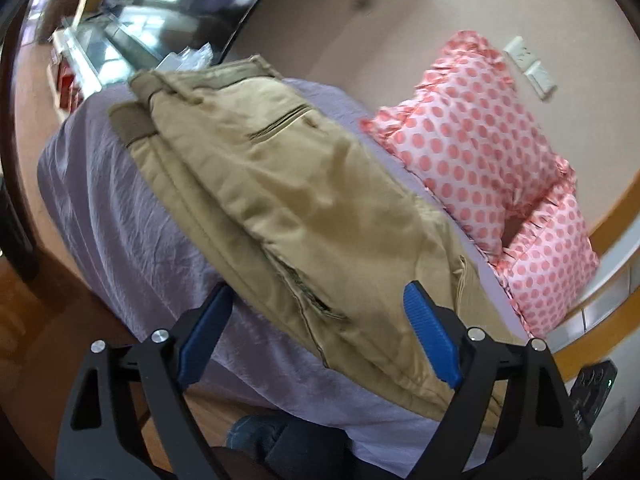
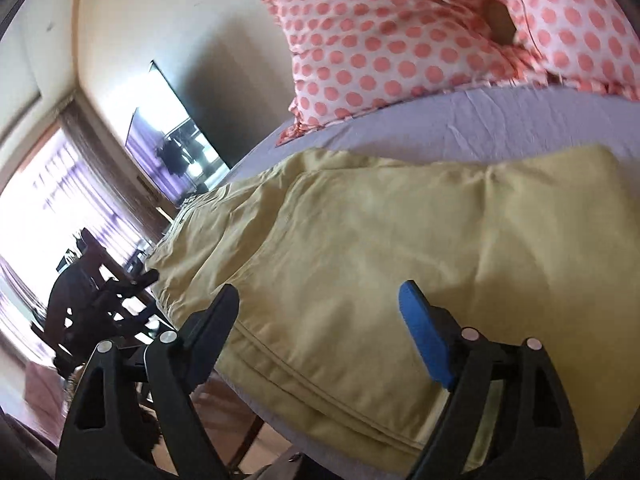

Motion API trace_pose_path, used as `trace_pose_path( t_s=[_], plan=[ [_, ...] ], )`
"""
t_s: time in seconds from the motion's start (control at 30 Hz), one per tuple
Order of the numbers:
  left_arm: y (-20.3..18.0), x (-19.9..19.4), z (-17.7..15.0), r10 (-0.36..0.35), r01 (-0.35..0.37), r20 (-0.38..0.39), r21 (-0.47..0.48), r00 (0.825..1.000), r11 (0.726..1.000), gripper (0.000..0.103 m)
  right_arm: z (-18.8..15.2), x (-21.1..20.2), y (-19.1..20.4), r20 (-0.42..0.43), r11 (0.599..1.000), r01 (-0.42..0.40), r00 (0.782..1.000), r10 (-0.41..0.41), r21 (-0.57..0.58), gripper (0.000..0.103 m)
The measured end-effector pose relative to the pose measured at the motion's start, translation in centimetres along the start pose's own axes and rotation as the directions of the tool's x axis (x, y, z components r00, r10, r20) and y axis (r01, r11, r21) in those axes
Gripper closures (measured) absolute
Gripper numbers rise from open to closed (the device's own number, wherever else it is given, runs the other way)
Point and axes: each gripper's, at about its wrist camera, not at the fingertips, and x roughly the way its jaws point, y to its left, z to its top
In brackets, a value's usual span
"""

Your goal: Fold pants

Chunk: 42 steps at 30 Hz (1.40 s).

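Observation:
Khaki pants (image 1: 280, 200) lie folded lengthwise on a lilac bed sheet (image 1: 104, 184), waistband at the far end, a welt pocket facing up. My left gripper (image 1: 320, 300) is open and empty, jaws wide apart over the near part of the pants. In the right wrist view the pants (image 2: 380, 248) lie flat, with a second layer folded over on the right. My right gripper (image 2: 320, 300) is open and empty, hovering over the pants near the bed's front edge.
Two pink polka-dot pillows (image 1: 480, 152) lean against the wall beside the pants; they also show in the right wrist view (image 2: 400, 40). A dark TV screen (image 2: 176, 140), a bright window (image 2: 52, 200) and dark furniture (image 2: 92, 300) lie beyond the bed. Wooden floor (image 1: 24, 312) is below.

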Motion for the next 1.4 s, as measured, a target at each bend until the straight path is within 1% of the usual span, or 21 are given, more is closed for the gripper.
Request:
trace_pose_path(
  t_s=[0.2,0.4,0.47,0.53,0.63,0.7,0.73,0.77,0.8,0.87,0.93,0.97,1.03,1.07,1.17,1.2,1.23,1.3,1.33,1.37,1.4],
  plan=[
    [-0.5,-0.6,1.1,0.035,-0.034,0.021,-0.032,0.999,0.999,0.016,-0.5,0.7,0.2,-0.005,1.000,-0.012,1.000,0.012,0.004,0.017],
    [-0.6,-1.4,3.0,-0.006,0.009,0.068,-0.054,0.998,0.999,0.015,-0.5,0.8,0.1,-0.003,1.000,-0.020,1.000,0.020,0.008,0.016],
    [-0.2,-0.7,3.9,0.008,-0.004,0.059,-0.057,0.998,0.998,0.015,-0.5,0.8,0.1,-0.001,1.000,-0.023,1.000,0.023,0.009,0.016],
    [1.1,0.3,4.7,0.006,0.000,0.053,-0.102,0.999,0.995,0.017,-0.5,0.8,0.1,0.001,1.000,-0.024,1.000,0.024,0.011,0.016],
    [2.5,0.4,6.1,0.015,-0.002,0.083,-0.158,0.996,0.987,0.022,-0.5,0.6,0.1,0.001,0.999,-0.036,0.999,0.036,0.011,0.016],
    [3.5,0.5,7.1,0.013,0.011,0.115,-0.205,0.993,0.979,0.040,-0.6,0.4,-0.1,0.003,0.999,-0.049,0.999,0.049,0.013,0.016],
    [3.7,0.8,7.5,0.029,-0.003,0.119,-0.212,0.992,0.977,0.071,-0.6,0.2,-0.2,0.007,0.998,-0.057,0.998,0.057,0.016,0.016],
    [3.2,0.9,8.0,0.045,-0.021,0.123,-0.194,0.991,0.981,0.090,-0.6,0.1,-0.3,0.011,0.998,-0.060,0.998,0.060,0.020,0.016],
    [2.2,0.7,8.3,0.045,-0.025,0.131,-0.154,0.990,0.988,0.090,-0.6,-0.3,-0.5,0.019,0.998,-0.060,0.998,0.059,0.024,0.016],
    [-1.7,-0.2,8.9,0.053,-0.053,0.155,-0.004,0.986,0.999,0.093,-0.3,-1.4,-1.3,0.057,0.999,-0.041,0.998,0.039,0.034,0.015],
    [-8.1,-1.1,8.8,0.018,-0.052,0.170,0.197,0.985,0.979,0.093,0.2,-3.4,-2.7,0.123,0.997,-0.011,0.992,0.001,0.075,0.012],
    [-11.6,-1.4,8.3,-0.018,-0.033,0.167,0.296,0.986,0.955,0.093,0.4,-4.3,-3.5,0.154,0.995,-0.004,0.988,-0.012,0.103,0.012],
    [-18.0,-1.6,6.1,-0.106,0.029,0.138,0.472,0.985,0.881,0.093,0.9,-6.3,-5.3,0.212,0.986,0.010,0.976,-0.045,0.167,0.011],
    [-21.9,-1.6,3.9,-0.172,0.087,0.095,0.577,0.980,0.812,0.092,1.1,-7.6,-6.5,0.244,0.977,0.023,0.967,-0.076,0.211,0.010],
    [-28.3,-0.7,-2.3,-0.267,0.219,-0.052,0.733,0.962,0.644,0.090,1.3,-10.4,-9.7,0.288,0.942,0.023,0.949,-0.126,0.334,0.009],
    [-30.4,0.3,-5.5,-0.269,0.266,-0.130,0.779,0.954,0.568,0.090,1.2,-11.3,-10.9,0.300,0.926,0.003,0.946,-0.125,0.378,0.008],
    [-31.7,1.6,-8.6,-0.251,0.294,-0.188,0.812,0.950,0.504,0.089,1.1,-11.9,-12.0,0.310,0.909,-0.023,0.944,-0.118,0.417,0.007],
    [-33.0,3.8,-13.3,-0.204,0.342,-0.280,0.841,0.938,0.419,0.089,0.7,-12.5,-14.0,0.323,0.878,-0.075,0.942,-0.093,0.473,0.006],
    [-33.2,4.7,-15.2,-0.178,0.363,-0.318,0.846,0.931,0.390,0.089,0.5,-12.6,-14.8,0.318,0.861,-0.086,0.944,-0.091,0.501,0.006],
    [-33.3,5.9,-18.1,-0.130,0.382,-0.359,0.860,0.924,0.338,0.089,0.5,-12.3,-15.4,0.305,0.854,-0.086,0.948,-0.087,0.513,0.006],
    [-33.2,6.2,-19.7,-0.105,0.400,-0.387,0.863,0.916,0.308,0.088,0.5,-11.9,-15.7,0.281,0.851,-0.078,0.956,-0.084,0.519,0.006]
  ],
)
